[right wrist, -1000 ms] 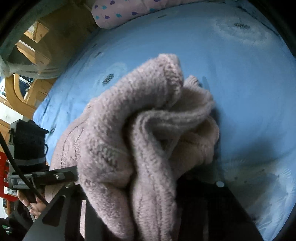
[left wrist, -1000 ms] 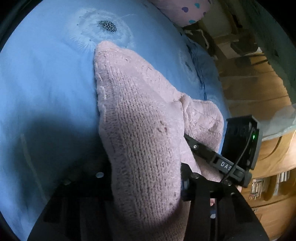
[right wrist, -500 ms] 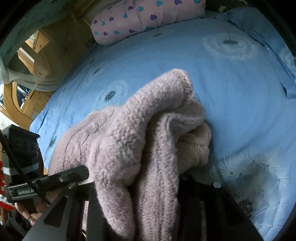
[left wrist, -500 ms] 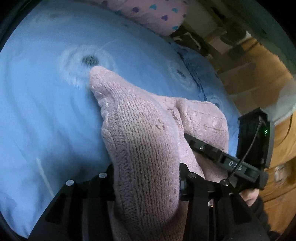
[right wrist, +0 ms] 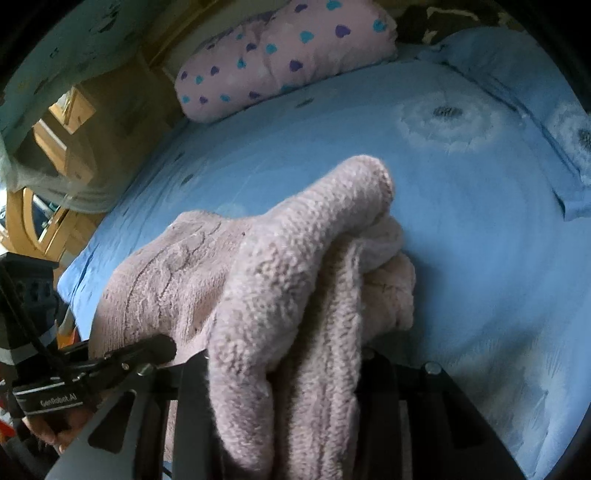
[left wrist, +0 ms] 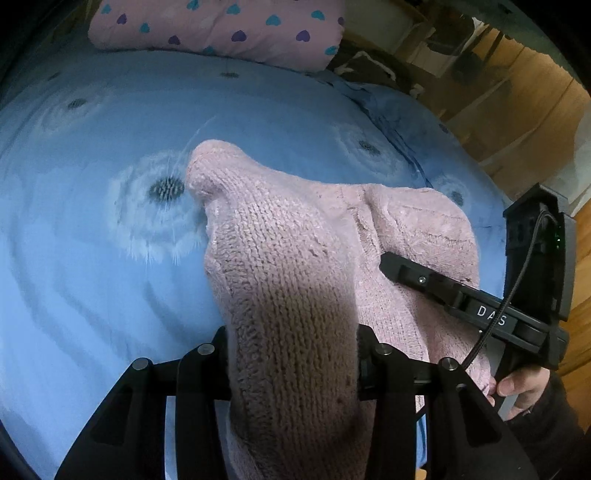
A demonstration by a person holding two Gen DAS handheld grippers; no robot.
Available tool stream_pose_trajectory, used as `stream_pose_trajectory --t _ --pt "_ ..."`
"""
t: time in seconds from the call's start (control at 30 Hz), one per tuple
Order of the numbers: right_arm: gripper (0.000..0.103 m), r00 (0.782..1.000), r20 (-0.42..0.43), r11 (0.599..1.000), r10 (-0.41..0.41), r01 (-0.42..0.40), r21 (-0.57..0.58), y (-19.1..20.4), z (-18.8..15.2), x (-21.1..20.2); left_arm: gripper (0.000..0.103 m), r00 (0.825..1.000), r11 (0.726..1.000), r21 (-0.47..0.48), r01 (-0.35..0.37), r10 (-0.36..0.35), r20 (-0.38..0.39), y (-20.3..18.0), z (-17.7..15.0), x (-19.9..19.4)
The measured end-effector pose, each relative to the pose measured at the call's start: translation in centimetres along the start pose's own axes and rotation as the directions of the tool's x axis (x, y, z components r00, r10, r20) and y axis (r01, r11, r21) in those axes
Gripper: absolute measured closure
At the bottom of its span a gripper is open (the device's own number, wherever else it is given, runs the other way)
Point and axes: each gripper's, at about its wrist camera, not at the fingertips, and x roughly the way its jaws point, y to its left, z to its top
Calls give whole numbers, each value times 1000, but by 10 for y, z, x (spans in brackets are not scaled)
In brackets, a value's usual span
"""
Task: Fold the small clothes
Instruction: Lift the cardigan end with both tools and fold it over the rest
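Left wrist view | pink knit sweater [left wrist: 295,266] clamped in left gripper [left wrist: 291,354] jaws | right gripper [right wrist: 284,373] jaws likewise gripping it | raised higher above bed [left wrist: 92,277] middle, pillow [left wrist: 221,29] newly visible | fold carry underway

Pink knit sweater [left wrist: 295,280] bunches thick between the left gripper [left wrist: 293,354] fingers and hides both pads; its lower end runs off the bottom edge. Same in the right wrist view: folds bury the right gripper [right wrist: 284,373] fingertips. Heart-print pillow [left wrist: 221,29] cut by the top edge. Hand [left wrist: 517,387] mostly behind the gripper body.
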Motion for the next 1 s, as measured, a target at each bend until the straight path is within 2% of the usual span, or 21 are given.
stream_pose_trajectory --t 0.17,0.43,0.7,1.0 --pt "68 999 12 999 -46 45 18 2 14 10 81 1000 1000 14 -28 28 12 -3 18 9" --pt "68 995 51 995 -89 91 -34 8 49 13 81 999 998 46 -32 31 22 -7 55 24" --pt "68 998 32 998 -56 55 44 -11 90 36 81 997 989 127 -74 72 25 -9 93 36" --pt "68 995 -11 995 -102 102 11 -19 127 64 81 999 998 42 -36 36 -6 7 121 69"
